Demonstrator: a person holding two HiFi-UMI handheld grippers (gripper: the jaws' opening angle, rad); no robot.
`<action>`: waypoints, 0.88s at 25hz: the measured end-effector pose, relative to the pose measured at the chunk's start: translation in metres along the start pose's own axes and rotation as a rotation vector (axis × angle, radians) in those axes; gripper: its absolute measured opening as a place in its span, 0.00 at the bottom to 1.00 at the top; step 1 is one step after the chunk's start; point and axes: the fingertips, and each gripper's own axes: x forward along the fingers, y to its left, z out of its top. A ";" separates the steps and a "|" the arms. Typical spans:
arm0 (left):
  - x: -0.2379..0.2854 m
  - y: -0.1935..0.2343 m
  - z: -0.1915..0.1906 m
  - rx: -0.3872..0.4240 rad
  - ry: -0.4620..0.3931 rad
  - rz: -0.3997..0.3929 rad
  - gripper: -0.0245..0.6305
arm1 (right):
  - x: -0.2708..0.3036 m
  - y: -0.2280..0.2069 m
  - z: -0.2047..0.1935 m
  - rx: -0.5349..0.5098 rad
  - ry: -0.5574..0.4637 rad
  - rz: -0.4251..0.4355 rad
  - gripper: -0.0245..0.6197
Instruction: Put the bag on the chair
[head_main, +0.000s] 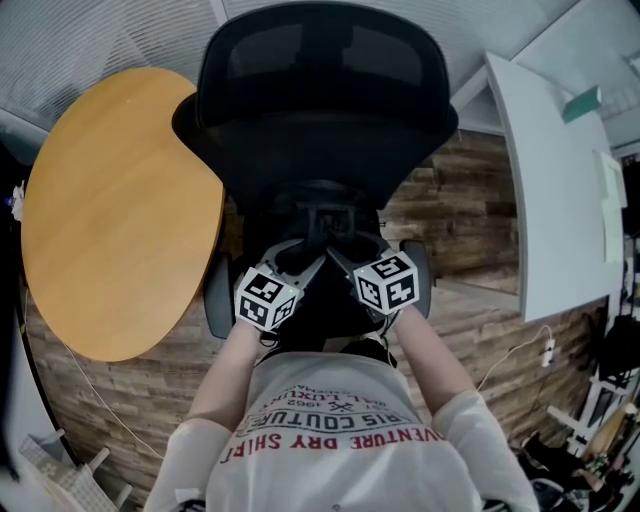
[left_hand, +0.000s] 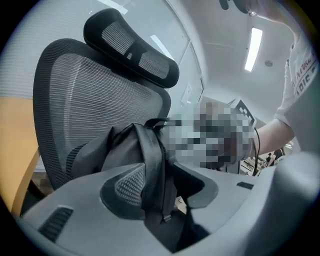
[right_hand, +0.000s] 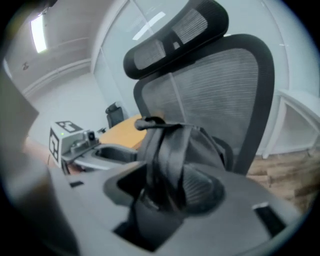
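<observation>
One black mesh office chair (head_main: 325, 100) filled the middle of the head view, with a round wooden bench (head_main: 120, 210) just beside it on the left. Against the chair's backrest sat the dark bag (left_hand: 112, 150), apparently resting on the seat, so the placing itself looked done. Both tongs were low in front of the seat, close together. The left tongs (left_hand: 162, 192) stood wide open, with a bag strap (left_hand: 150, 160) hanging between the jaws and lying against one pad but not pinched. The right tongs (right_hand: 165, 192) were likewise wide apart, with the bunched straps (right_hand: 170, 155) running loose through their gap. Neither had hold of anything. What seemed left was only to draw both tongs clear of the straps without dragging the bag off the seat.
</observation>
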 end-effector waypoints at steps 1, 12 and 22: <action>-0.001 0.002 0.001 -0.009 -0.008 0.011 0.34 | -0.002 -0.003 0.002 0.007 -0.011 -0.026 0.39; -0.022 -0.020 0.036 0.116 -0.118 0.045 0.29 | -0.062 0.006 0.055 -0.040 -0.230 -0.094 0.34; -0.059 -0.067 0.105 0.294 -0.214 0.034 0.10 | -0.109 0.061 0.109 -0.313 -0.414 -0.065 0.08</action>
